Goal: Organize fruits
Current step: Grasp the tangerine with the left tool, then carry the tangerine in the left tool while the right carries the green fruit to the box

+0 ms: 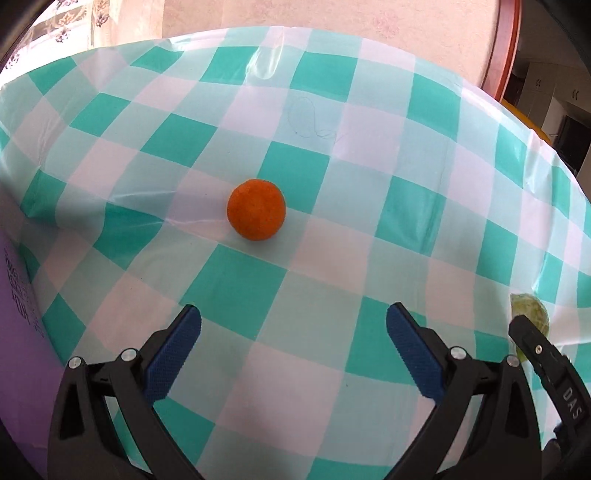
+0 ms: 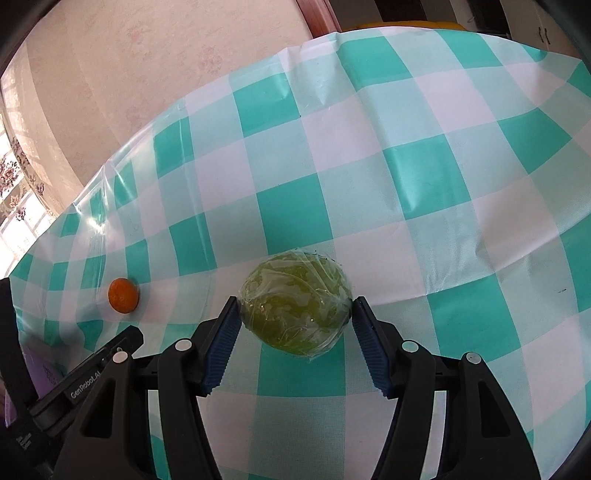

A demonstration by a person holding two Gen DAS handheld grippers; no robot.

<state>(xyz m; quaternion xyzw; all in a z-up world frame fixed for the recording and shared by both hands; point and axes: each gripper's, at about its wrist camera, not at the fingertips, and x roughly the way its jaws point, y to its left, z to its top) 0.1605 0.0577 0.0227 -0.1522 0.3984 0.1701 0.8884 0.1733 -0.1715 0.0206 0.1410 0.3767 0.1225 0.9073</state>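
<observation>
A small orange fruit (image 1: 256, 209) lies on the green-and-white checked tablecloth (image 1: 332, 258), ahead of my left gripper (image 1: 293, 325), which is open and empty. It also shows in the right wrist view (image 2: 124, 295) at the far left. A green fruit wrapped in clear film (image 2: 295, 304) lies on the cloth between the fingers of my right gripper (image 2: 295, 317). The jaws stand wide and close beside its two sides; whether the pads touch it I cannot tell. The green fruit peeks out at the right edge of the left wrist view (image 1: 530, 308), behind the other gripper's finger.
A purple box (image 1: 16, 350) stands at the left edge of the table. The table's far edge (image 1: 295, 31) meets a pale wall. A dark thread (image 1: 314, 123) lies on the cloth beyond the orange fruit.
</observation>
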